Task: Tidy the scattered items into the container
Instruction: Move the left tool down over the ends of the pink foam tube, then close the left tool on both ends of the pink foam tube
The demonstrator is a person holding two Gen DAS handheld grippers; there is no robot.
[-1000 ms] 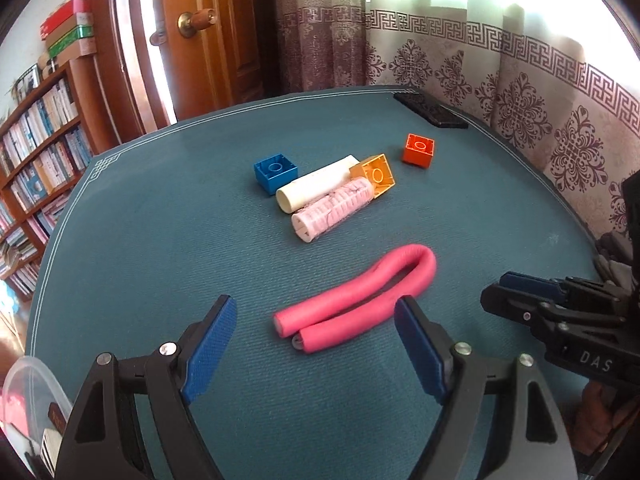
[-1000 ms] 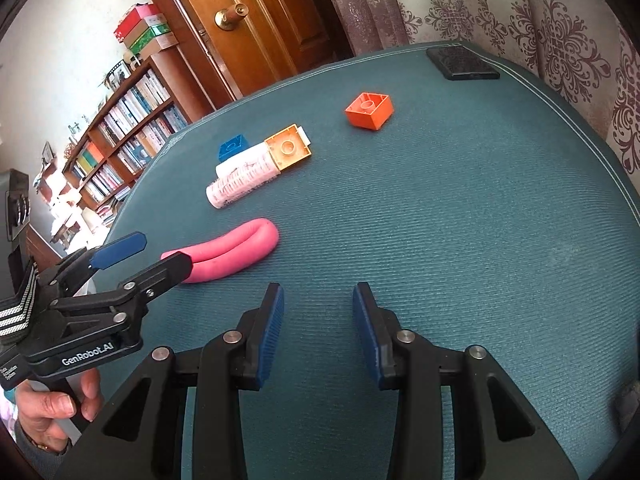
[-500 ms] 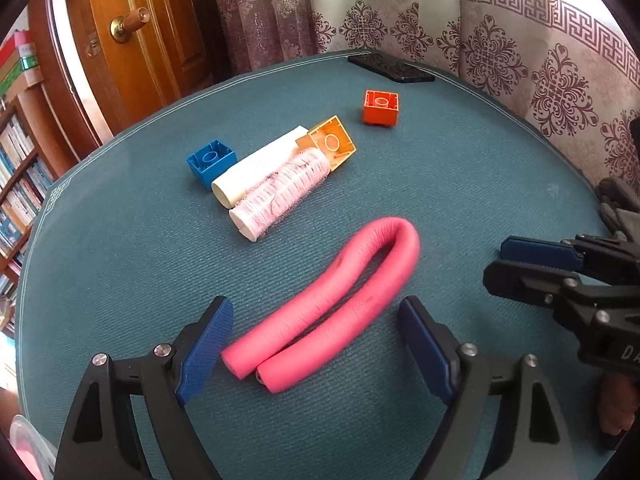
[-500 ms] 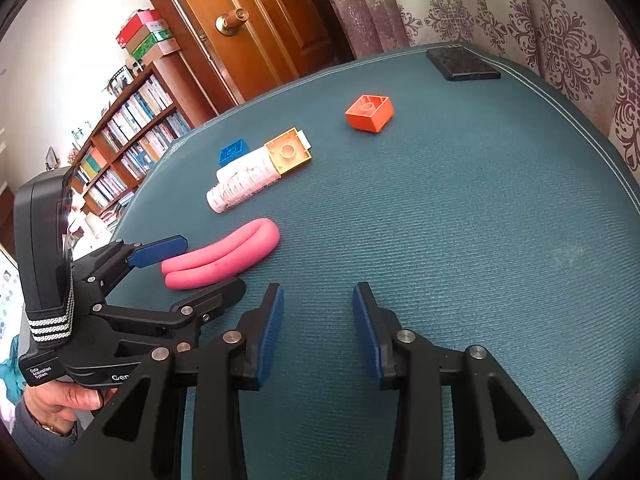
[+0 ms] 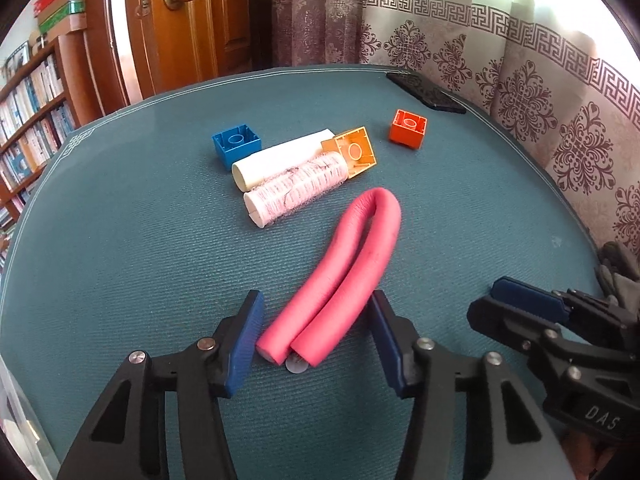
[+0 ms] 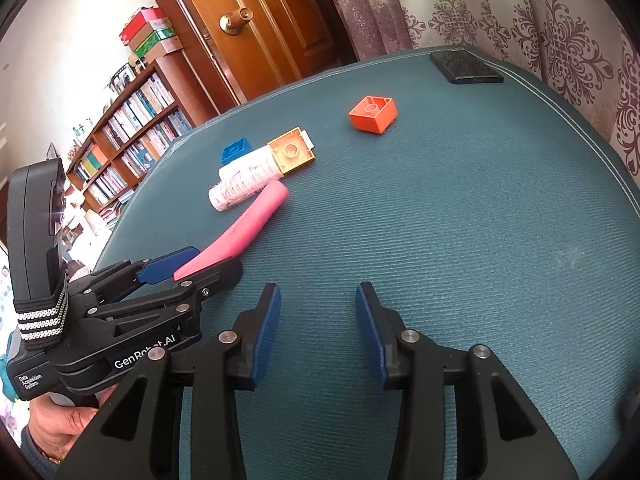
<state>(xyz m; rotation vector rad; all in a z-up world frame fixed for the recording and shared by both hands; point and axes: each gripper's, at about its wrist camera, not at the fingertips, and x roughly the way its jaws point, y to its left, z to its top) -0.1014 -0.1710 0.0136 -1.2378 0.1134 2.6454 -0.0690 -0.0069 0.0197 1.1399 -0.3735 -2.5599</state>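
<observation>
This looks like a lived-in room of a home, a study or sitting room. A wooden bookshelf crammed with books lines one wall beside a panelled wooden door with a brass knob, and patterned curtains hang behind a table under teal cloth.

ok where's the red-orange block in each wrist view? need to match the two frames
Left wrist: red-orange block, upper right of centre, alone on the teal table, beyond the bent pink foam tube.
Right wrist: red-orange block, upper centre, hollow side up, apart from the other items.
Shared landmark: black phone at the table's far edge, just beyond the block in both views.
</observation>
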